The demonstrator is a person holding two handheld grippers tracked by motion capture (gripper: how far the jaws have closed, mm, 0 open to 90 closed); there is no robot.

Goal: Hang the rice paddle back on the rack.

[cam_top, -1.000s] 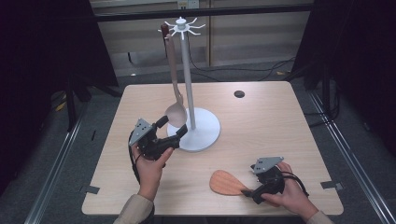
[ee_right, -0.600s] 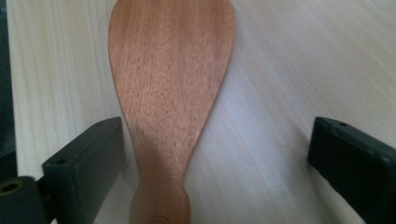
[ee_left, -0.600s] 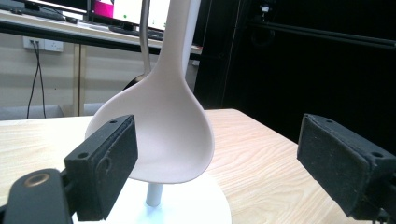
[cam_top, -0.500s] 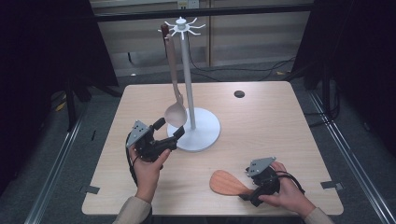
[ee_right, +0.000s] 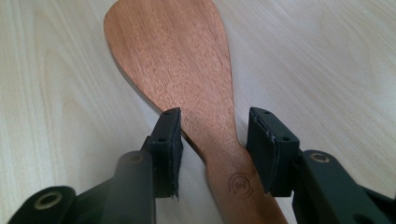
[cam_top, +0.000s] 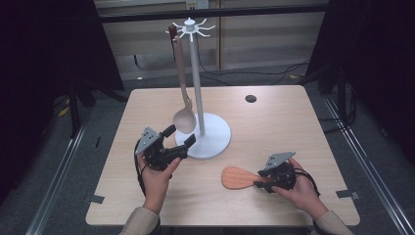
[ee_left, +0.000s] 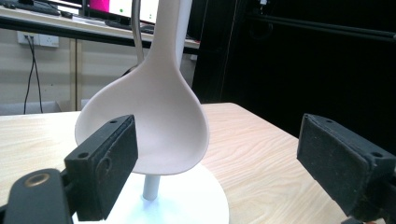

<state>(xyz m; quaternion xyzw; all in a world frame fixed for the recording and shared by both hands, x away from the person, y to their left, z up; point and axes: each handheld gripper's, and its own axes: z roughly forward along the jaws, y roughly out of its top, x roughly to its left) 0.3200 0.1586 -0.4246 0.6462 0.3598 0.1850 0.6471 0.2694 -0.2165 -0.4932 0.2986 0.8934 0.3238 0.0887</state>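
Note:
A reddish wooden spatula (cam_top: 237,177) (ee_right: 187,70) lies flat on the table near its front right. My right gripper (cam_top: 259,180) (ee_right: 215,135) straddles its narrow neck. Its jaws have just been closing; the pads stand close to the neck's edges, with a thin gap still showing at the right pad. A cream spoon (cam_top: 184,120) (ee_left: 159,121) hangs from a hook of the white rack (cam_top: 196,83), its bowl just above the round base. My left gripper (cam_top: 179,135) (ee_left: 219,154) is open, low beside the base, and the spoon's bowl hangs just beyond its pads.
The rack's round base (cam_top: 218,142) sits mid-table. A small black disc (cam_top: 251,98) lies at the back right. Tape marks (cam_top: 95,199) sit near the front corners. Dark frame posts and floor rails flank the wooden table (cam_top: 293,132).
The right gripper's jaws have narrowed from wide open to close around the spatula's neck, and that hand has shifted slightly. The left hand and the spoon have stayed put.

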